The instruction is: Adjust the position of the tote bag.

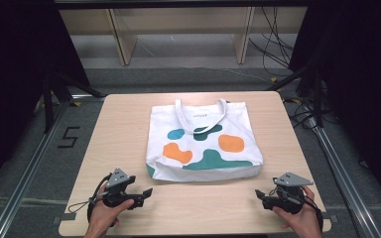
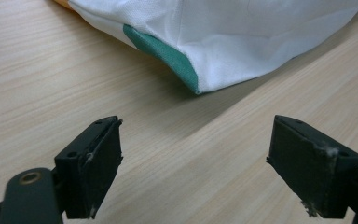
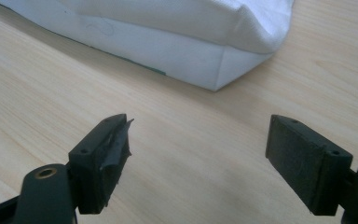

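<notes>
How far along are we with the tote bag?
Hardly begun. The tote bag lies flat on the table, handles away from the person, nothing gripped. In hand: left claw and right claw rest open near its two near corners. Grasping and any handling are still left.

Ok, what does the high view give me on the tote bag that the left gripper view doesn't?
High view alone: the whole tote bag lying flat, its white handles pointing away, its orange and teal blobs, and the left gripper and right gripper each short of a near corner. Left gripper view alone: close up, the bag's teal-edged corner lifting slightly off the wood, jaws apart with nothing between them. Both: the bag on the wooden table, untouched.
</notes>
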Motion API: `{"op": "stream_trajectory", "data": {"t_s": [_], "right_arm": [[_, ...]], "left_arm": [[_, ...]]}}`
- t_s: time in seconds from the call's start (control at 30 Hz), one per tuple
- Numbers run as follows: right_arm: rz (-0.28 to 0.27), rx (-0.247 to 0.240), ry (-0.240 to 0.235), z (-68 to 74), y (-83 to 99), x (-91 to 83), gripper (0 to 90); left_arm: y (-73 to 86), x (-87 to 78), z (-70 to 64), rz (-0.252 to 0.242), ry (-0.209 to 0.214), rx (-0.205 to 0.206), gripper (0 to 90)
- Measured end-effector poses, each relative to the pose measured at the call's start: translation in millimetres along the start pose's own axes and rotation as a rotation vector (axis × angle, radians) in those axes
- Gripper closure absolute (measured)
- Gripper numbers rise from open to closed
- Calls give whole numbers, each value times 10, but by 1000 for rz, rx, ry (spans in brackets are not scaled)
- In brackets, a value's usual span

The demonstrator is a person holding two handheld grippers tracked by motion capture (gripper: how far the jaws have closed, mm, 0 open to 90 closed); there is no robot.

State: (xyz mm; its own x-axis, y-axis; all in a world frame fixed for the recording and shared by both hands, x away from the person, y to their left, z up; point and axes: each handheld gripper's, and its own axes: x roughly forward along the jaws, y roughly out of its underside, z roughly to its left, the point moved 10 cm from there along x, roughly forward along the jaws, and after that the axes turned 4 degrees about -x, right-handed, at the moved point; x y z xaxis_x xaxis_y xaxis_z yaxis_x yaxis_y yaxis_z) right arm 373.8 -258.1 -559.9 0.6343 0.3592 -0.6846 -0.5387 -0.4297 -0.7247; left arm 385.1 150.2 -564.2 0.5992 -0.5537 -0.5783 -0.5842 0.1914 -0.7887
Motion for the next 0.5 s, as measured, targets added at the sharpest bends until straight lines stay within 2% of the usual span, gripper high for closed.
{"op": "stream_trajectory", "data": {"t_s": [0.03, 0.07, 0.1, 0.17, 0.2, 0.23, 0.27, 0.3, 0.33, 0.4, 0.43, 0.5], "right_arm": [[-2, -2, -4, 1, -1, 6, 228], [0, -2, -15, 6, 5, 15, 228], [-1, -10, 2, -16, 5, 13, 229], [-5, -14, 6, -15, 5, 21, 232], [-9, -10, -10, 4, 2, 33, 233], [11, 11, -17, 24, 10, 20, 235], [4, -34, -7, -1, 9, 40, 239], [-1, -20, 7, -5, 5, 39, 241], [12, -12, 0, 3, 7, 35, 242], [15, -21, 4, 0, 16, 40, 246], [13, -24, 5, -4, 13, 42, 248], [5, -23, 6, -7, 6, 49, 251]], "left_arm": [[-3, 16, 2, -3, 2, -20, 171], [3, 9, 33, 15, -1, 4, 177], [-18, 30, 20, -6, 0, -29, 184], [-36, 39, 18, -9, 2, -51, 204], [-46, 35, 24, -10, -1, -34, 211], [-46, 35, 24, -10, -1, -34, 215], [-59, 49, 30, -7, 1, -31, 224], [-71, 60, 34, -14, 3, -36, 229], [-83, 74, 41, -20, 1, -42, 230], [-86, 85, 58, -12, -1, -29, 268], [-99, 100, 49, -22, -2, -45, 266], [-117, 122, 64, -17, 2, -23, 266]]}}
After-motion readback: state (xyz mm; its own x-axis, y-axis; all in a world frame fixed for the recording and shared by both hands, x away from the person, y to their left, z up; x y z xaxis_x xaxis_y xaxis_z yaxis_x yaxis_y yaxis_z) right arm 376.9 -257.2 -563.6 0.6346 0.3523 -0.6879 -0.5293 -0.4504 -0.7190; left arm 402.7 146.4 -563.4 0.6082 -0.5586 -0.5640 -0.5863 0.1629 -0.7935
